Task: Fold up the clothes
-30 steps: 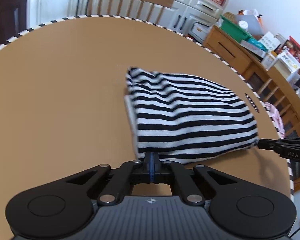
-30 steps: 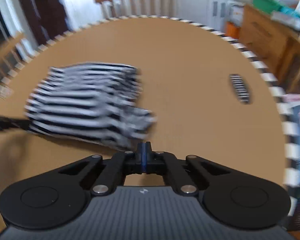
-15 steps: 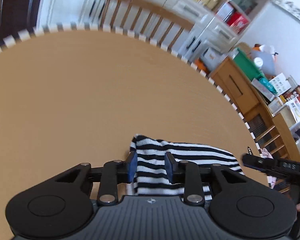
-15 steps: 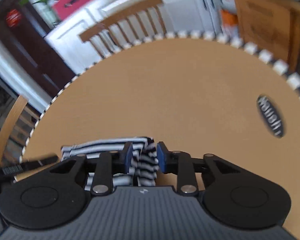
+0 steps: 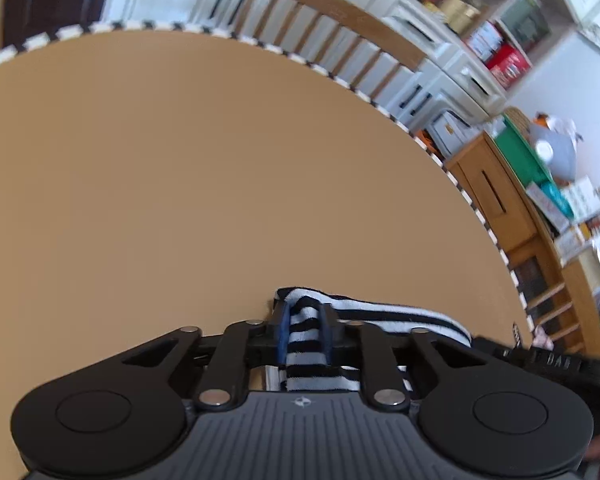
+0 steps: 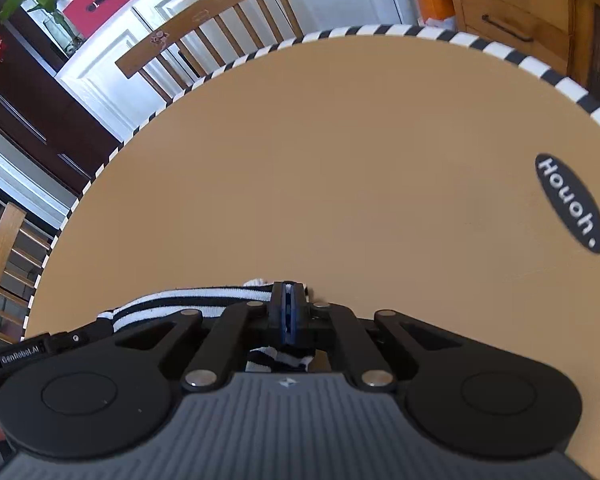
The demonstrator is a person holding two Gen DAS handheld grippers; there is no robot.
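A black-and-white striped garment [image 5: 400,316] lies folded on the round tan table [image 5: 180,180]. Only its far edge shows past the fingers in either view. My left gripper [image 5: 304,320] sits at the garment's left corner. Its jaws are closing, and a thick bunch of striped cloth fills the gap between the blue pads. In the right wrist view the garment [image 6: 172,304] runs off to the left. My right gripper [image 6: 289,308] is at its right corner, jaws closing to a narrow slit with a thin white layer of cloth pinched between the pads.
The table [image 6: 340,160] has a black-and-white checked rim and a black oval logo [image 6: 570,204] at the right. A wooden chair [image 6: 204,28] stands behind the far edge, with another chair [image 6: 0,264] at the left. White cabinets and a cluttered wooden sideboard [image 5: 496,196] line the room.
Both grippers were shut near the garment's near edge. They opened, moved forward over it with a roll of the wrists, and now close on its far corners.
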